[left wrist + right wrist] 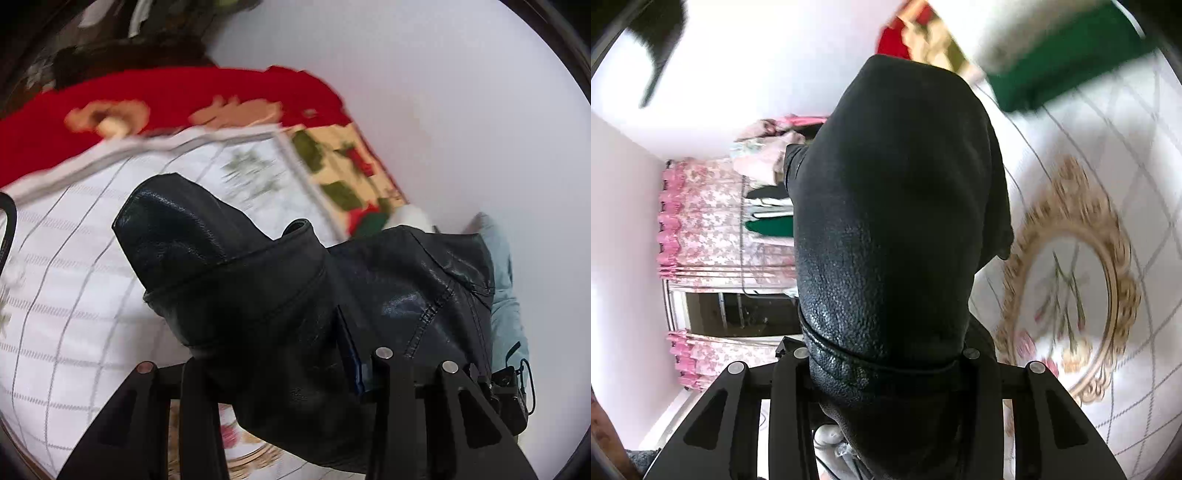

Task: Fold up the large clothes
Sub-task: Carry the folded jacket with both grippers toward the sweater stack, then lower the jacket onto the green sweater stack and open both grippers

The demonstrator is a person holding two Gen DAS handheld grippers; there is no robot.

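Observation:
A black leather jacket (280, 295) hangs in the air in front of my left gripper (291, 369), which is shut on a fold of it; the leather drapes over the fingers and hides the tips. The same jacket (897, 229) fills the middle of the right wrist view, bunched into a tall hump. My right gripper (886, 365) is shut on its stitched edge. Both views are blurred by motion.
Below lies a white quilted bedspread (74, 280) with a grid pattern and a gold oval floral motif (1067, 280). A red cloth (166, 96) and a green one (1060, 66) lie on it. Pink floral curtains (701, 218) and hanging clothes stand to the left.

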